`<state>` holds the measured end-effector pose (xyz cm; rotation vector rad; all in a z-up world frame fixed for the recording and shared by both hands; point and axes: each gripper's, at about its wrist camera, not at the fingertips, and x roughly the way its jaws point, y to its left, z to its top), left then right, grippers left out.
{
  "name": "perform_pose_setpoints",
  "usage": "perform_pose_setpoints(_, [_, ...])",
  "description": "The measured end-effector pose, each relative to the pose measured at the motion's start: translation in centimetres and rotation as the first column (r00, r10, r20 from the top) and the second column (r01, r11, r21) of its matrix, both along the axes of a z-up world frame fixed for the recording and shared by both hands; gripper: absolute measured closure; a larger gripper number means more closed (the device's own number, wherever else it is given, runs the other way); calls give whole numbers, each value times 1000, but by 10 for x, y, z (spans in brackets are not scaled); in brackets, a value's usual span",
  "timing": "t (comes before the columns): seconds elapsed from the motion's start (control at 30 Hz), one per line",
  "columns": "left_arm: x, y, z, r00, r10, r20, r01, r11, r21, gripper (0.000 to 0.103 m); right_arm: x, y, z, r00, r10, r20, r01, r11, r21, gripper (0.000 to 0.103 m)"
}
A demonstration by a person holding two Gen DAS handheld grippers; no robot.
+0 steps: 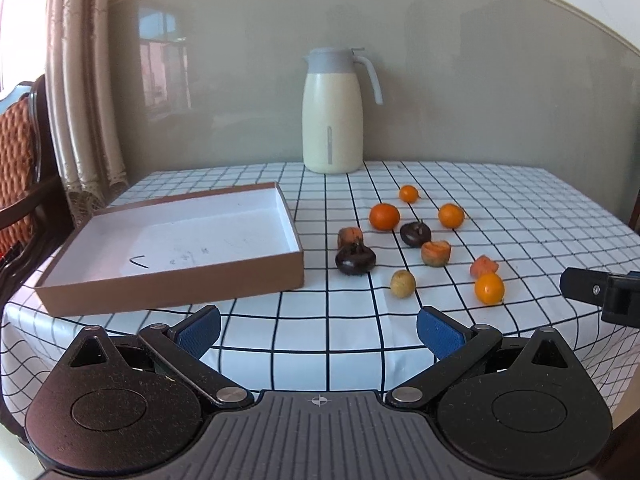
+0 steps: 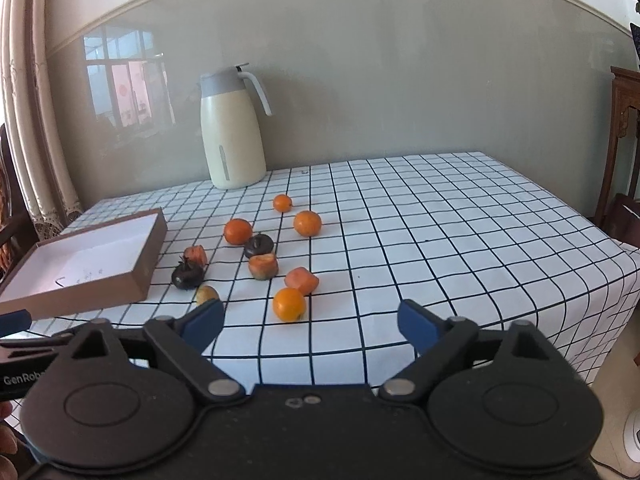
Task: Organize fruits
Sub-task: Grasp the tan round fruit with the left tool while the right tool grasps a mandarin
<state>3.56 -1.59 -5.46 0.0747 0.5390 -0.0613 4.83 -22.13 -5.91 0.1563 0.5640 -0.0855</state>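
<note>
Several fruits lie loose on the checked tablecloth (image 1: 320, 320): orange tangerines (image 1: 384, 217), (image 1: 489, 288), two dark purple fruits (image 1: 355, 259), (image 1: 415, 233), cut orange pieces (image 1: 436, 253) and a small yellow-brown fruit (image 1: 402, 283). An empty brown box with a white inside (image 1: 168, 276) sits to their left. My left gripper (image 1: 318, 330) hangs open over the near table edge, nothing between its blue pads. My right gripper (image 2: 310, 322) is open too, just short of the nearest tangerine (image 2: 289, 304), which it does not touch. The box (image 2: 136, 280) shows at the left of the right wrist view.
A cream thermos jug with a grey lid (image 1: 332, 112) stands at the back against the wall. A curtain (image 1: 80, 80) and a chair (image 1: 20, 152) are at the left. The right side of the tablecloth (image 2: 480, 240) carries nothing. The other gripper's tip (image 1: 600, 292) shows at the right edge.
</note>
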Motion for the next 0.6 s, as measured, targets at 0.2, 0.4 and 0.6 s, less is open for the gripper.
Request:
perform_pose_setpoints(0.2, [18, -11, -14, 999, -43, -9, 43, 999, 3, 0, 15, -5, -10, 1000, 13, -15, -13, 1000, 18, 31])
perform_pose_setpoints(0.4, [39, -27, -25, 996, -84, 0, 84, 996, 9, 0, 33, -6, -20, 999, 43, -19, -42, 999, 29, 39])
perform_pose_setpoints(0.6, [58, -38, -34, 996, -90, 16, 90, 996, 30, 0, 48, -8, -30, 998, 62, -30, -61, 997, 47, 57])
